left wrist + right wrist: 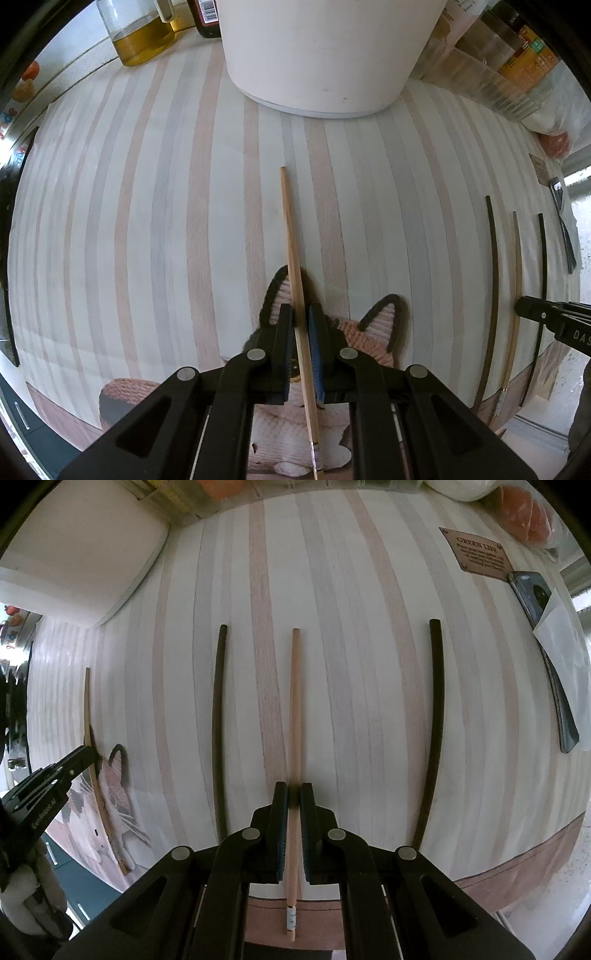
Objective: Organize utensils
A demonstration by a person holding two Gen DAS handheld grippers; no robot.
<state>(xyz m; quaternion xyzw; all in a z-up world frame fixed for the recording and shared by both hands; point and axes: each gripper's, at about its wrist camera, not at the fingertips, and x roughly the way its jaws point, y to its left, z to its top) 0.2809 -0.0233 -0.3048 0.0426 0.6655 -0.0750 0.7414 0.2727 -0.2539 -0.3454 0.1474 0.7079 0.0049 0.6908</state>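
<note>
My left gripper [302,314] is shut on a light wooden chopstick [293,258], which points away over the striped cloth [147,221] and a cat-shaped mat [373,325]. My right gripper [294,794] is shut on a second light wooden chopstick [294,709] that lies along the cloth. Two dark chopsticks lie either side of it, one on the left [218,720] and one on the right [436,716]. In the left wrist view these three show at the right: dark [493,277], light [517,280], dark [543,266]. The left gripper also shows in the right wrist view [74,764].
A large white pot [325,55] stands at the back, with an oil jar [140,33] and bottles beside it. A phone [543,635] under a paper and a leather tag [480,554] lie at the right. Orange bags [524,513] sit far right. The table's front edge is close.
</note>
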